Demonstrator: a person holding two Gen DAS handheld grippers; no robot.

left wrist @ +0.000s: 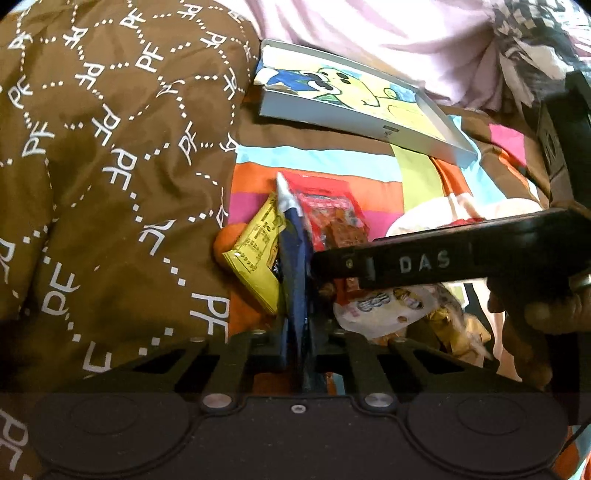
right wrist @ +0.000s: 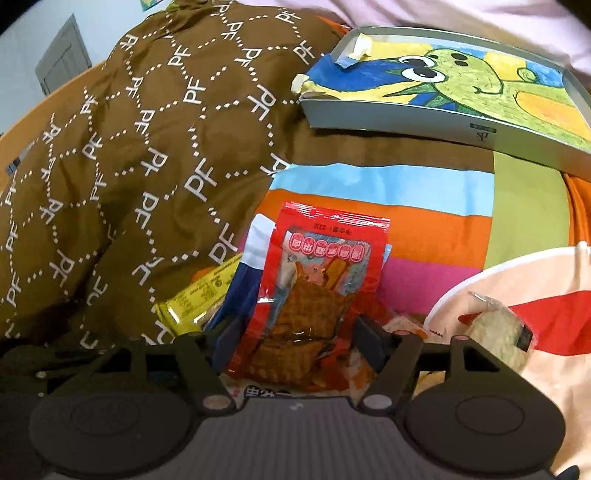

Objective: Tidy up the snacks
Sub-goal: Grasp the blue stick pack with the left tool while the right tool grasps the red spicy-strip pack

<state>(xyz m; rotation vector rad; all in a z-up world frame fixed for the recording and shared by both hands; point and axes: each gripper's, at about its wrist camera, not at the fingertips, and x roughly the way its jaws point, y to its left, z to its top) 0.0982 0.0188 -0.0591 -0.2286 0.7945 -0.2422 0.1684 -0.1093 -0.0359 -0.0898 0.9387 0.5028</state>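
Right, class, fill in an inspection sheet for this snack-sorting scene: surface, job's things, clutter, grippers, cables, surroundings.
Surface: striped multicolour bedsheet, partly under a brown PF-print quilt.
Job's things: dark blue packet held edge-on; red snack packet; yellow packet; white pouch; pale wrapped snack.
Clutter: shallow grey box lined with a cartoon drawing, empty of snacks.
Grippers: left gripper shut on the dark blue packet; right gripper open, jaws either side of the red snack packet, pads apart from it.
Cables: nothing seen.
Surroundings: pink fabric behind; pale wall at left.
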